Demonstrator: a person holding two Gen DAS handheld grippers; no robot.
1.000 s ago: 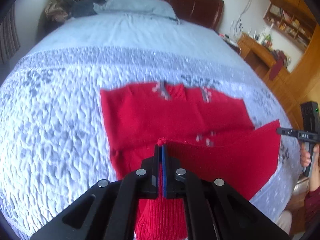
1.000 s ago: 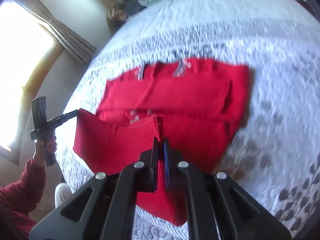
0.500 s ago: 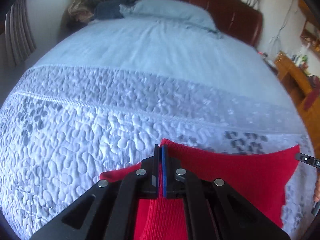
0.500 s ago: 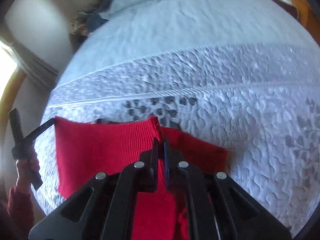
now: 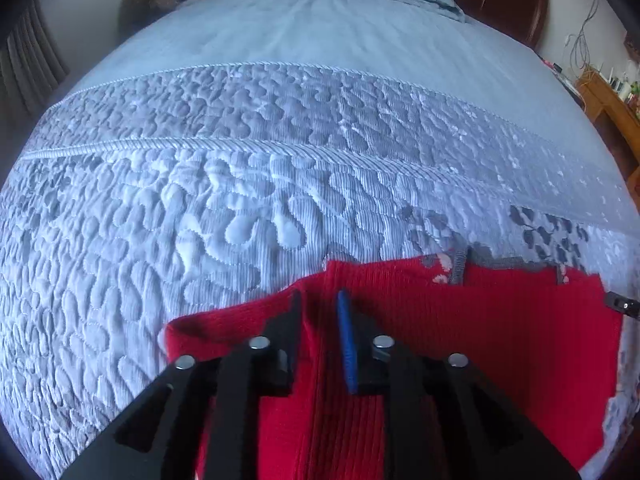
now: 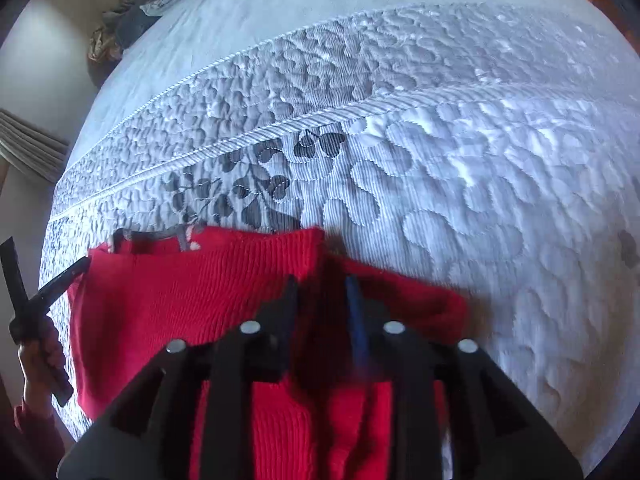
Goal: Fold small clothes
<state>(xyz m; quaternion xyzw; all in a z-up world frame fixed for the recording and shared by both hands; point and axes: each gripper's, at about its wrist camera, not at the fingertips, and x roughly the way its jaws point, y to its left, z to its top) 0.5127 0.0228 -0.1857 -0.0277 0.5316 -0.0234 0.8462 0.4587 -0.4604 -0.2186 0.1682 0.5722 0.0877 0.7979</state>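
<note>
Red sweater (image 5: 500, 332) lying folded on quilt (image 5: 240, 184), near bed's front edge. Left gripper (image 5: 320, 300) right over its left corner, jaws opening, knit fold between them, pads look clear of it, hard to be sure. Right gripper (image 6: 320, 284) same deal at right corner, jaws opening over fabric. Grey trim peeking out at sweater's far edge.

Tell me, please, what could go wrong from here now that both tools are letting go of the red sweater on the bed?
1. The left tool is opening with the red sweater between its fingers; the knit could snag and lift as it withdraws.
2. The folded edge near the right tool looks bunched beside a lower layer, so the corners may end uneven.
3. The sweater lies near the quilt edge, so a tug might slide it off.
</note>
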